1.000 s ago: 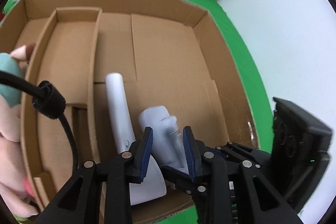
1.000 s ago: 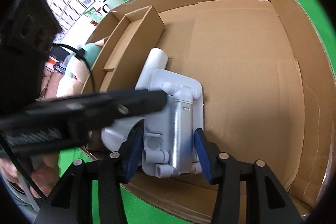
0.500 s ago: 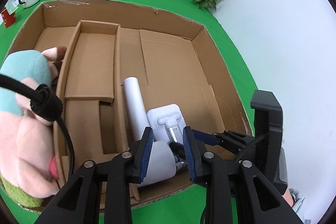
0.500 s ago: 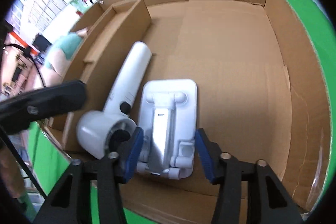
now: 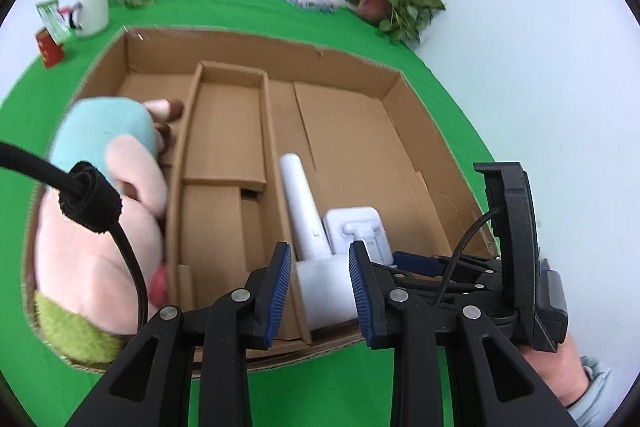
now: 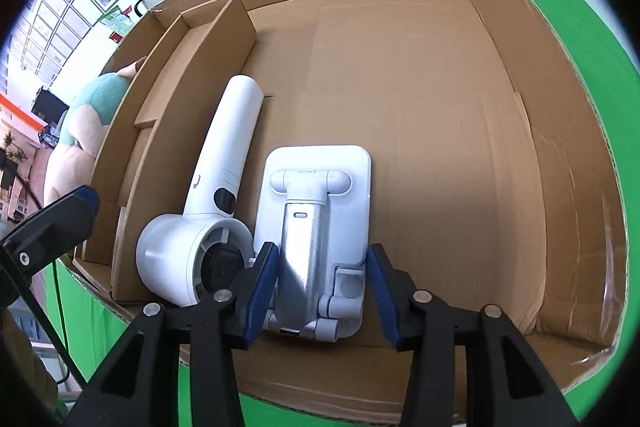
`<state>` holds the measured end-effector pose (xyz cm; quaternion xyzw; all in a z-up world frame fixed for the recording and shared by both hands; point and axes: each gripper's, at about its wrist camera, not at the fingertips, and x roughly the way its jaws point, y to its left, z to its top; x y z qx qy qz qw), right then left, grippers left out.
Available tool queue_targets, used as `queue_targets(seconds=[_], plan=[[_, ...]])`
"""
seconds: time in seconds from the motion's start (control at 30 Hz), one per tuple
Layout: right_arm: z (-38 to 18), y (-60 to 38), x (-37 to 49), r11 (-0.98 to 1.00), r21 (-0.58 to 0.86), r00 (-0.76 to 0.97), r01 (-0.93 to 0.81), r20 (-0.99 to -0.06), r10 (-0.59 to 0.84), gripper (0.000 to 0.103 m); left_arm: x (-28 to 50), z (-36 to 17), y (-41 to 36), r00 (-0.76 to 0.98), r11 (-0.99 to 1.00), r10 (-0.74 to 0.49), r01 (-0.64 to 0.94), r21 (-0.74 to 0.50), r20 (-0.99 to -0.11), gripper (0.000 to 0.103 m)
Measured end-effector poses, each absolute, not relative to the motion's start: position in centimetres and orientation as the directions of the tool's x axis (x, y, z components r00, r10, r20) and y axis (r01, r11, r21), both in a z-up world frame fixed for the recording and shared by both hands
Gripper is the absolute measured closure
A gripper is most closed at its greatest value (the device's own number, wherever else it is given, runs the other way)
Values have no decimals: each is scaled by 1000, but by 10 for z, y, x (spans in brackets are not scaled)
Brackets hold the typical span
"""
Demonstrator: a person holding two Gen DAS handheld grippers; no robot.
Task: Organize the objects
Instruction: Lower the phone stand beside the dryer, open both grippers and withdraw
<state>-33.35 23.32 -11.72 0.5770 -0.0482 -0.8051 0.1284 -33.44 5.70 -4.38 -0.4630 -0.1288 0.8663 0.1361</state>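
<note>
A white hair dryer (image 6: 208,203) lies in the big cardboard box (image 6: 520,75), its handle along a cardboard divider (image 6: 208,39). A white and silver folding stand (image 6: 316,227) lies flat beside it on the right. My right gripper (image 6: 322,291) is open, its pads either side of the stand's near end without gripping it. My left gripper (image 5: 318,291) is open and empty, held above the box's near edge over the hair dryer (image 5: 316,259). The stand (image 5: 356,231) shows behind it. A pink and teal plush toy (image 5: 100,211) fills the left compartment.
The box stands on a green cloth (image 5: 460,115). Potted plants (image 5: 392,3), a white mug (image 5: 94,11) and a red can (image 5: 50,47) stand beyond the box. The box's right part (image 6: 432,131) is bare cardboard. A black cable (image 5: 120,235) hangs at the left.
The right gripper has let go of the stand, which now lies flat in the box. Both grippers have pulled back and up from the box; the left one has risen well above it.
</note>
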Motion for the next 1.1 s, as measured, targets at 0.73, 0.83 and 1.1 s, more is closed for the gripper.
queue_targets(seconds=[0.73, 0.83, 1.1], plan=[[-46, 244, -201, -988, -60, -757, 139, -650, -68, 1, -193, 8, 80, -854, -998, -53, 56, 10, -518, 8], [-42, 243, -192, -986, -63, -775, 152, -626, -79, 1, -181, 12, 89, -862, -999, -44, 44, 13, -505, 8], [-41, 246, -174, -983, -65, -798, 171, -595, -100, 1, -171, 12, 93, -865, -997, -58, 80, -23, -498, 8]])
